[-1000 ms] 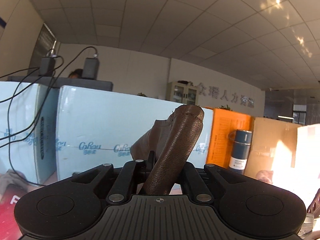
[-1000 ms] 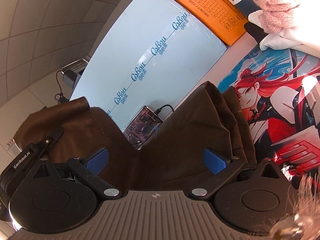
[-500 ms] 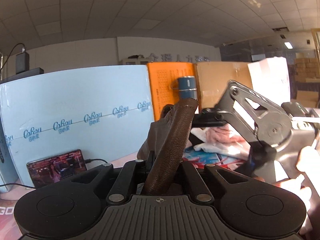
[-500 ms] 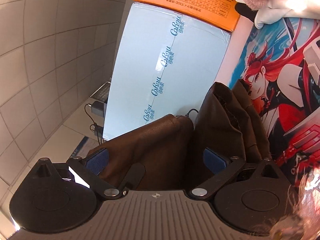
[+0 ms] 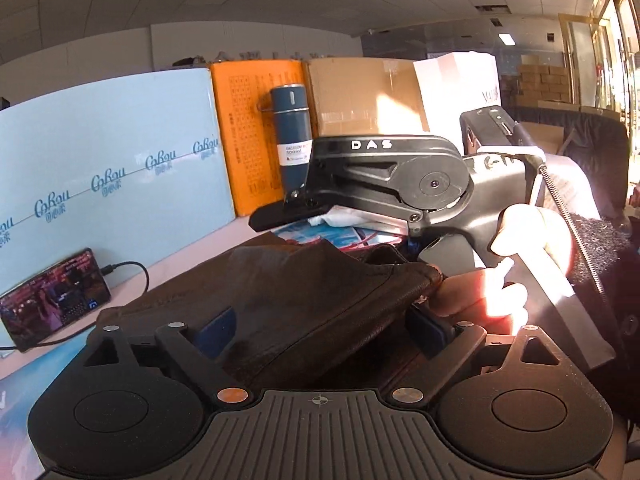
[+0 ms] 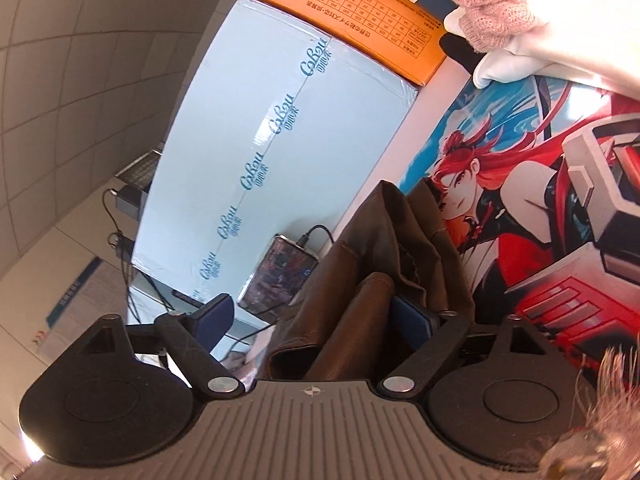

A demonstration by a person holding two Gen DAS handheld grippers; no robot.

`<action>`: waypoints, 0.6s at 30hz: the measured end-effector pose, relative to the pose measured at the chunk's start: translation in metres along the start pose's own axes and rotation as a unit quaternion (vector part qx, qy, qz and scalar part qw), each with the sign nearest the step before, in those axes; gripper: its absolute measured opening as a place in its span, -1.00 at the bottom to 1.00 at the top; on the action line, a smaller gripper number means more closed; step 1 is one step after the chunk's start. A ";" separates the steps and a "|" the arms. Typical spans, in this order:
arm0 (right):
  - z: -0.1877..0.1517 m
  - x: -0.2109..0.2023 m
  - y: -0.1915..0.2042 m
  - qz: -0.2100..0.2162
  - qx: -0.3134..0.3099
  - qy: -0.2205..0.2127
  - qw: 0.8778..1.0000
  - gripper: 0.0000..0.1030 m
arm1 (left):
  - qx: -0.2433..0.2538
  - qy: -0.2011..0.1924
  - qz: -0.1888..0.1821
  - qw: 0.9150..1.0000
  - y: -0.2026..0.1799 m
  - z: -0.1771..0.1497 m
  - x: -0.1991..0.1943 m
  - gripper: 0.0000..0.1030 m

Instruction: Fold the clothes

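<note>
Item: brown garment (image 5: 304, 300), leather-like, bunched on the printed mat (image 6: 560, 208).

Left gripper (image 5: 320, 330): jaws have just been opening and stand wide; the garment lies slack between the fingers (image 5: 218, 330), pads not pressing. Released.

Right gripper (image 6: 312, 314): jaws have just been closing. A rolled fold stands between them, against the right-side finger (image 6: 410, 316); the left-side finger stands clear of it. No grip yet.

Hand (image 5: 492, 280) on the right handle, just beyond the left gripper's right finger.

Risks: with the left jaws freed, the raised fold may slump before the right pads meet; stiff, thick material may spring from a shallow pinch; the two tools sit close and could collide.

Obscured: the garment's type, hems and full outline; the layers beneath the fold; the right gripper's fingertips in the left view.
</note>
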State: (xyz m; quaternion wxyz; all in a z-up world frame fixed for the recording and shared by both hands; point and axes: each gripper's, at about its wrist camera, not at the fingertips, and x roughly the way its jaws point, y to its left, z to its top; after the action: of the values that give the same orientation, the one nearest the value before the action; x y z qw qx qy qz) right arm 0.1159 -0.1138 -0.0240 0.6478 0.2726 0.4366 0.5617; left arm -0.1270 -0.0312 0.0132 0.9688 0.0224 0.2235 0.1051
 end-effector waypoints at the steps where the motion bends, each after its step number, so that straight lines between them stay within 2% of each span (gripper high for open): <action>1: -0.001 0.002 0.000 -0.013 -0.007 -0.001 1.000 0.18 | -0.017 -0.006 -0.011 1.000 0.009 -0.002 -0.007 0.82; 2: -0.002 0.003 0.000 -0.023 -0.011 -0.001 1.000 0.05 | -0.041 -0.016 -0.021 0.999 0.019 -0.003 -0.016 0.82; 3: -0.002 0.005 -0.001 -0.033 -0.015 -0.002 0.999 0.01 | -0.067 -0.027 -0.025 0.997 0.029 -0.005 -0.023 0.82; 5: -0.003 0.005 -0.002 -0.041 -0.018 -0.006 0.999 -0.27 | -0.133 -0.051 -0.019 0.990 0.055 -0.011 -0.038 0.83; 6: -0.003 0.005 -0.001 -0.041 -0.022 -0.010 0.999 -0.48 | -0.169 -0.062 -0.005 0.984 0.069 -0.014 -0.043 0.86; 8: -0.005 0.002 0.004 -0.042 -0.048 -0.026 0.998 -0.69 | -0.220 -0.062 0.041 0.973 0.088 -0.023 -0.049 0.88; 9: -0.006 0.000 0.008 -0.044 -0.065 -0.036 0.996 -0.70 | -0.236 -0.055 0.074 0.967 0.095 -0.027 -0.049 0.88; 11: -0.008 -0.002 0.017 -0.048 -0.098 -0.054 0.992 -0.70 | -0.241 -0.031 0.121 0.962 0.100 -0.034 -0.047 0.88; 16: -0.011 0.005 0.023 -0.109 -0.137 -0.048 0.983 -0.66 | -0.222 0.009 0.114 0.968 0.098 -0.041 -0.039 0.88; 17: -0.012 0.006 0.024 -0.125 -0.145 -0.050 0.980 -0.55 | -0.216 0.015 0.113 0.970 0.096 -0.042 -0.036 0.88; 18: -0.012 0.005 0.025 -0.139 -0.150 -0.060 0.977 -0.34 | -0.214 0.021 0.113 0.970 0.096 -0.043 -0.035 0.89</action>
State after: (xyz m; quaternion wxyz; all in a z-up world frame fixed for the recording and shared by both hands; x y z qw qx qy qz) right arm 0.0927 -0.1049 -0.0098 0.7781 0.1416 0.3415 0.5079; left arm -0.1947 0.0546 -0.0015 0.9279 -0.1628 0.2124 0.2594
